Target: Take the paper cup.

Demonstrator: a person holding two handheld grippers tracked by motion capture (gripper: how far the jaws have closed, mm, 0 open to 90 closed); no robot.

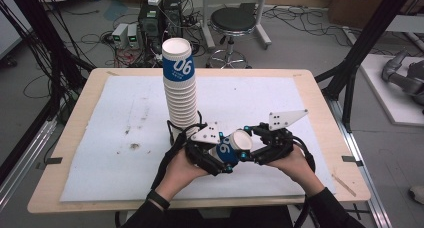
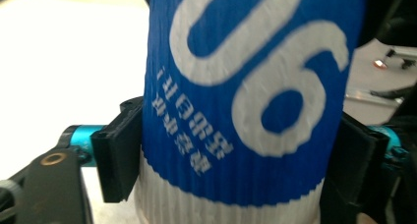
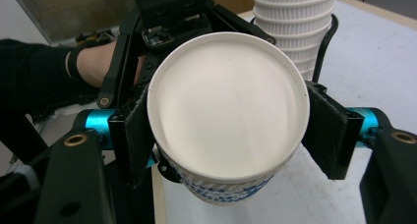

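While it lies tilted above the counter's (image 1: 100,178) near edge, the paper cup (image 1: 231,147) sits between both tools: the left gripper (image 1: 220,155) has its jaws pressed on the blue ribbed sleeve, the right gripper (image 3: 226,135) has its jaws shut against the rim. Handling, judged: light, thin-walled, easily crushed; the ribbed sleeve offers the surer hold, the rim the stiffer one. Contents: none seen, interior white. Farther back, a tall stack of cups (image 1: 180,85) stands upright, nested, its top cup open and empty.
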